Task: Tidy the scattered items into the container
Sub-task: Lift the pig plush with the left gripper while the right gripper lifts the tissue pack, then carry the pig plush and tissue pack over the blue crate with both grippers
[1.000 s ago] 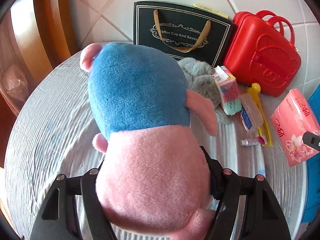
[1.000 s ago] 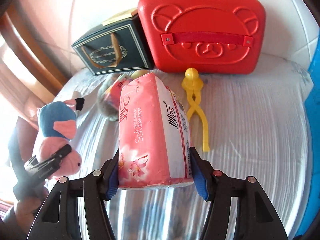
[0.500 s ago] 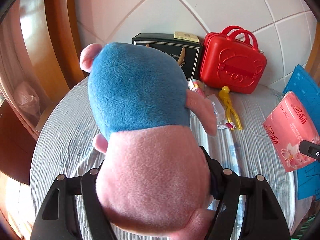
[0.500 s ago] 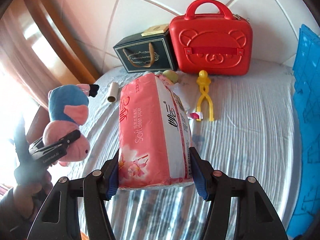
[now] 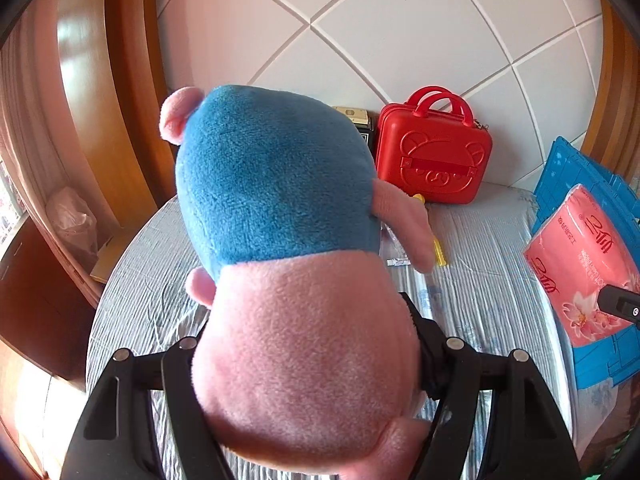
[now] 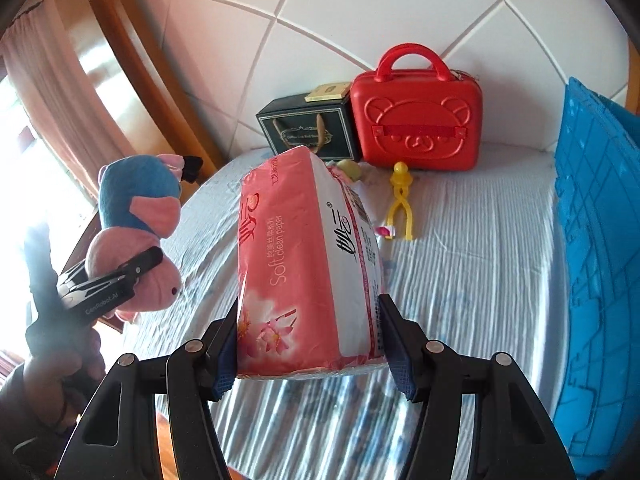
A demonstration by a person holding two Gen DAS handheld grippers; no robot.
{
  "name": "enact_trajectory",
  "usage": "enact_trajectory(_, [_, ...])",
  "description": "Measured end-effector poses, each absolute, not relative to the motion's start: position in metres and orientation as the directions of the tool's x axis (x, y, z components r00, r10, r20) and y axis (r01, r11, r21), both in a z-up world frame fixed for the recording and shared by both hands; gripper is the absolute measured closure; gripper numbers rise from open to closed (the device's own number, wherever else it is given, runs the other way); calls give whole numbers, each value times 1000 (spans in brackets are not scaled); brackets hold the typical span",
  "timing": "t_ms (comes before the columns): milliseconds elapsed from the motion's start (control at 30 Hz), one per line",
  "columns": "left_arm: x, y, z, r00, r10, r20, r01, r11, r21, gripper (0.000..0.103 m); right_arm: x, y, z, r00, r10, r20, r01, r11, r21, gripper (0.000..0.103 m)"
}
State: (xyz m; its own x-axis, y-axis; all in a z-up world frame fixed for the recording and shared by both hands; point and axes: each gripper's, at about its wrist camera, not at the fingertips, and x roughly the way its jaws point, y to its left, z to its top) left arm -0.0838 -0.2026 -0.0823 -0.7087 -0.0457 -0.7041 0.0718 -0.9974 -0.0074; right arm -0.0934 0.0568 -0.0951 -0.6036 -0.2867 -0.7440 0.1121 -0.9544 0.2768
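My left gripper (image 5: 308, 364) is clamped on the pink lower part of a plush toy (image 5: 280, 208), whose blue part juts out past the fingertips and hides most of the far view. My right gripper (image 6: 310, 344) squeezes a pink pack of tissues (image 6: 304, 264) by its near end, the pads pressed into both sides (the wrapper bulges a little there). Both things hang in the air above the striped bedcover (image 6: 472, 248). The blue crate (image 6: 596, 240) stands at the right edge of the bed, just right of the tissues. Far off against the tiled wall sit a red case (image 6: 416, 128) and a dark gift bag (image 6: 308, 130), with yellow tongs (image 6: 400, 204) lying in front of them.
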Motion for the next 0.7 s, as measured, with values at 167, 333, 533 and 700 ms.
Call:
enact_trajectory(167, [-71,-185,-61,-708,-4,-707,69,-996,-63,33,-74,74,-75,-635,-287,-717,140,-956,258,42])
enact_trajectory(333, [-54,-161,-34,-748,-14,-664,46,-998,-31,33,-57,94,-60,-667,-291,-686,157,-955,253,42])
enact_trajectory(533, [-43,-130,-8,-781,-18,-625,24,-1000,-2,33,-41,118,-44,-685,-322,-653,172,-943,284,42])
enact_trajectory(700, [-39,-101,11,-803,-7,-595,-8,-1000,23,33,-32,136,-29,-710,-333,-621,181,-938,296,42])
